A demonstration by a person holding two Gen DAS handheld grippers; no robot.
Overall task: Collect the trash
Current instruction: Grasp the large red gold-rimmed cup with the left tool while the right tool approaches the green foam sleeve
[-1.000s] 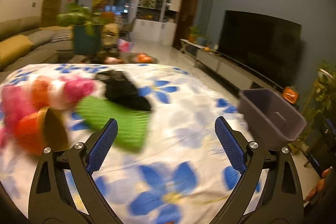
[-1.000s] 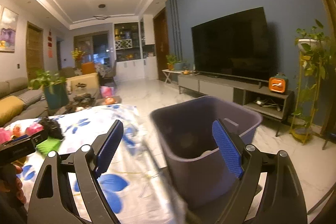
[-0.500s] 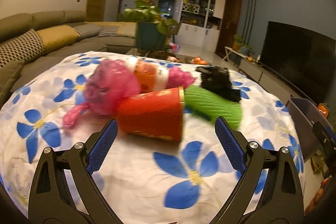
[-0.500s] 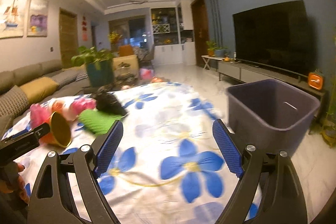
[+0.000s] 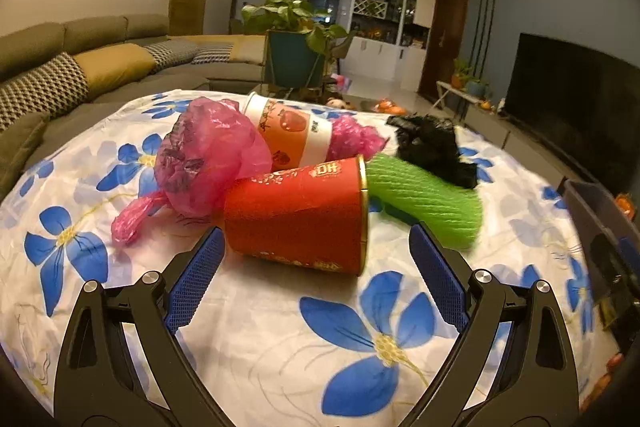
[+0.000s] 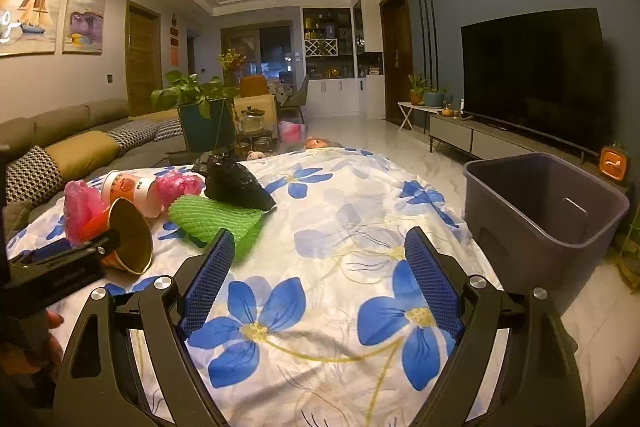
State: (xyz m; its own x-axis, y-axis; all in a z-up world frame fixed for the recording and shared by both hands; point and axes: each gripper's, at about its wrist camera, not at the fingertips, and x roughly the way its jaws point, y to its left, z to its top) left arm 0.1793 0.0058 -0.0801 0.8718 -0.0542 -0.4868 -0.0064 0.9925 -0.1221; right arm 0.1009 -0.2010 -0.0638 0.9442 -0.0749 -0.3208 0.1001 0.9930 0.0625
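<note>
A pile of trash lies on the flower-print cloth (image 5: 360,327). It holds a red paper cup (image 5: 296,219) on its side, a pink plastic bag (image 5: 208,163), a white and orange cup (image 5: 292,135), a green foam net (image 5: 424,199) and a black bag (image 5: 432,147). My left gripper (image 5: 316,239) is open, and the red cup lies just ahead of its fingertips with no pad pressing on it. My right gripper (image 6: 320,239) is open and empty above the cloth, right of the green net (image 6: 216,219). A grey bin (image 6: 540,211) stands off the table's right edge.
A sofa (image 5: 100,67) with cushions runs along the left. A potted plant (image 5: 292,39) stands behind the table, near a low table with jars (image 6: 252,131). The television (image 6: 532,75) and its low cabinet line the right wall. Pale floor (image 6: 360,135) lies between.
Both views swung left. The left gripper turned from the bin side onto the trash pile and came close to the red cup. The right view went from the bin to the cloth.
</note>
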